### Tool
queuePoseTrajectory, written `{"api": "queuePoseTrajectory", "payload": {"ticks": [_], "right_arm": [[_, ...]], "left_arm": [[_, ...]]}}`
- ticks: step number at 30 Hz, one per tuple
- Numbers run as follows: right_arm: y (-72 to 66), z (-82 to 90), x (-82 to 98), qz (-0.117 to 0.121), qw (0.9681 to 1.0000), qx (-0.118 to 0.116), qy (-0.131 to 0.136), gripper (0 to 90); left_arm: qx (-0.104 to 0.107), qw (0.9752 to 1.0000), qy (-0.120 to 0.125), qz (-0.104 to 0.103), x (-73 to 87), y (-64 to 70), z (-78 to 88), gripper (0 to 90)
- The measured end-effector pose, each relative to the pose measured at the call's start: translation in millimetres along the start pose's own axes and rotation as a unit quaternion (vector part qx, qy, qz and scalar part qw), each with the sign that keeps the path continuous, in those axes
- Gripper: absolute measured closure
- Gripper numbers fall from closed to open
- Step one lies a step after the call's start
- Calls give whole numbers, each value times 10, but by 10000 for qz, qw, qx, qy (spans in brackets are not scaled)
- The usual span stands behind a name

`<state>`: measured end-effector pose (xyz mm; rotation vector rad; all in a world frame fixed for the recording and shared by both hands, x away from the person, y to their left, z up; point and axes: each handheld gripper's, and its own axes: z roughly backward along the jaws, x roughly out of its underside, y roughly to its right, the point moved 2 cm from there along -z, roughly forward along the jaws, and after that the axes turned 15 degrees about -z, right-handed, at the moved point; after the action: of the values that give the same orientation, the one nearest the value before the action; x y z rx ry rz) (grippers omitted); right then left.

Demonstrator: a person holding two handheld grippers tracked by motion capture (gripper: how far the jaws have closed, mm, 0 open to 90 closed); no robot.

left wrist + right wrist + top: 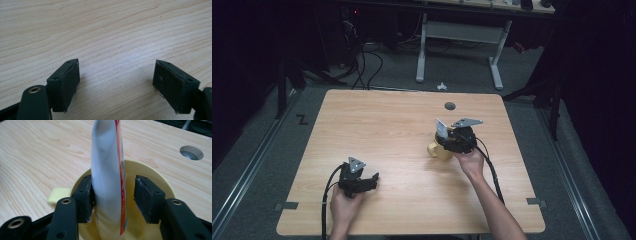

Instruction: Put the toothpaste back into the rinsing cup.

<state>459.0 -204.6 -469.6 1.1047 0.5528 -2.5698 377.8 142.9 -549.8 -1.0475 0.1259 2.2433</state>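
A light wooden table with a round cable hole stands on grey carpet. Behind it, a white-legged desk stands in a dark room, with black cables trailing on the floor nearby.

Right gripper view: tube top cut off by the upper frame edge, its bottom end hidden inside the yellow cup; print along its red edge too blurred to read. Cup's near rim hidden behind the black jaws. High view: tube tiny, cup mostly hidden under the right gripper.
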Motion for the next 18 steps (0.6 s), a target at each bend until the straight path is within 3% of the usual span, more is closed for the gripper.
{"api": "queuePoseTrajectory", "payload": {"ticks": [7,18], "right_arm": [[2,24,9,33,10000,81,-2,434],[-47,167,7,202,9996,102,149,430]], "left_arm": [[0,10000,0,-1,0,0,0,221],[0,10000,0,0,0,0,0,221]]}}
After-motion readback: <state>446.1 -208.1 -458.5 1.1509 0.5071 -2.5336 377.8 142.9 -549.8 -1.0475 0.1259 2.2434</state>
